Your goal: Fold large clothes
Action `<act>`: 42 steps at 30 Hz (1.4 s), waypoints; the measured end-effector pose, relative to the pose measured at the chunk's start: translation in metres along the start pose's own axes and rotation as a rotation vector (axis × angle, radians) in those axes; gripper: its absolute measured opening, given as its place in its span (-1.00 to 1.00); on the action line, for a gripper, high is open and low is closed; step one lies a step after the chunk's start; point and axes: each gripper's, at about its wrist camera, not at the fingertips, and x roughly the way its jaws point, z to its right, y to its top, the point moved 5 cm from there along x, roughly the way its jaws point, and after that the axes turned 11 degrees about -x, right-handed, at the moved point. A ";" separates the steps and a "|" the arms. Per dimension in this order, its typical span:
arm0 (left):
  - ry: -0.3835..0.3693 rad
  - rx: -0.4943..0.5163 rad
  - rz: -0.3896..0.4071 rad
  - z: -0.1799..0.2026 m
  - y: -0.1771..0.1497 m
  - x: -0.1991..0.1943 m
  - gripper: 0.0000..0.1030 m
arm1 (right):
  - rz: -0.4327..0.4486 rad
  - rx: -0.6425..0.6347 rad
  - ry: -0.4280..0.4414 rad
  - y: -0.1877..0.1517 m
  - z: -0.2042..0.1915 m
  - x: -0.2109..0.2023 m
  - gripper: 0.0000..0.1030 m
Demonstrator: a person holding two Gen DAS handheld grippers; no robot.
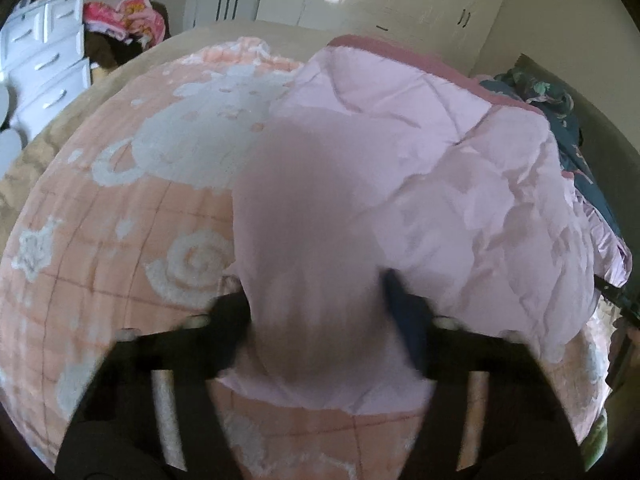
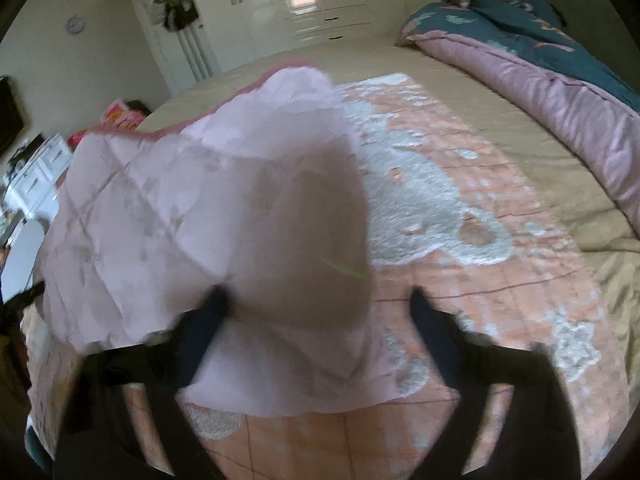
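A large quilt lies spread on the bed, its peach face with white patterns (image 1: 120,208) (image 2: 460,240) up. Part of it is folded over and shows its pale pink underside (image 1: 420,168) (image 2: 160,208). In the left wrist view, a puffed corner of the pink layer fills the gap of my left gripper (image 1: 318,314). Both fingers press against it, and the picture is blurred. In the right wrist view, the pink corner lies between the jaws of my right gripper (image 2: 316,300). It touches the left finger (image 2: 208,320), while a strip of peach quilt shows beside the right finger (image 2: 428,320).
A rolled teal and mauve duvet (image 2: 540,60) (image 1: 560,120) lies along the bed's far side on the beige sheet (image 2: 500,92). White wardrobes (image 2: 304,4) line the back wall. A white drawer unit (image 1: 44,64) and a heap of pink clothes (image 1: 128,20) stand beside the bed.
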 end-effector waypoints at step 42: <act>0.183 -0.041 0.016 0.028 0.094 0.055 -0.37 | -0.076 0.113 -0.124 0.081 0.026 0.066 0.25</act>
